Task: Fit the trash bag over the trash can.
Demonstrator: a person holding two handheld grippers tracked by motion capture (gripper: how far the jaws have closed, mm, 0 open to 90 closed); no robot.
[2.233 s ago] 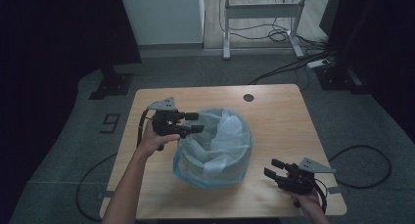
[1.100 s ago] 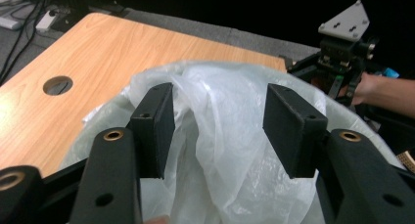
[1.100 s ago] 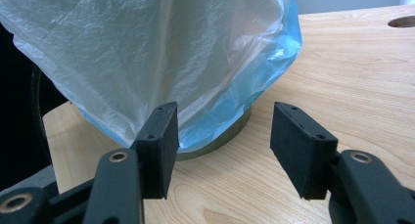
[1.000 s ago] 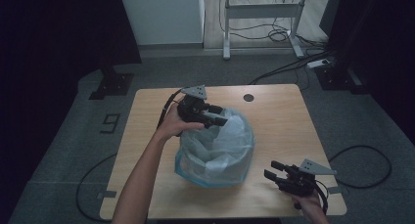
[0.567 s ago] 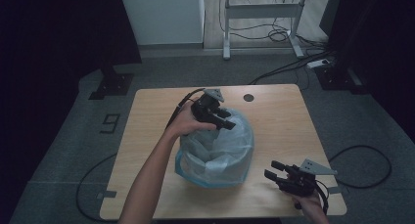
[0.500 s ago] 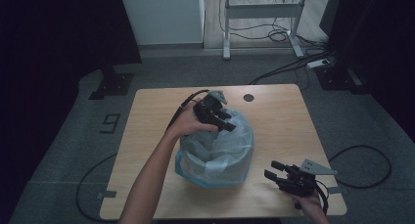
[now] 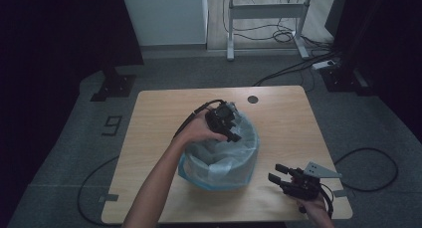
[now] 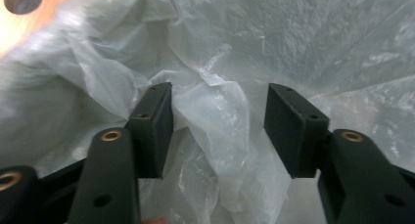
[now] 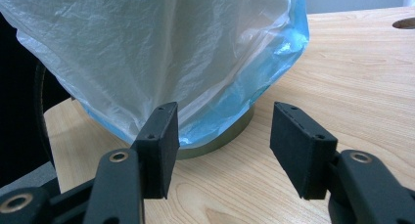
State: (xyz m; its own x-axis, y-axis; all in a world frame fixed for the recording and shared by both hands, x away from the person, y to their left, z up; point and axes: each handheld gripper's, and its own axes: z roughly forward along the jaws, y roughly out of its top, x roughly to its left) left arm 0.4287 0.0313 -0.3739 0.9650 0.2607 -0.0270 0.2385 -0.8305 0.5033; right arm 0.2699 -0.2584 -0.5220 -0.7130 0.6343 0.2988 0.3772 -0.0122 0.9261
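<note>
On floor, left of table, "9" mark

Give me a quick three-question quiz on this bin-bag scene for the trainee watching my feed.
1. True or false: the right gripper is clamped on the plastic bag.
2. Which gripper is over the bin's open top? A) left B) right
3. What lies between the left gripper's jaws?

Key:
1. False; its jaws stand open, apart from the bag, low over the table.
2. A, at the far rim.
3. A fold of the bag; the jaws have just been opening, and the pads are not pressing on it.
</note>
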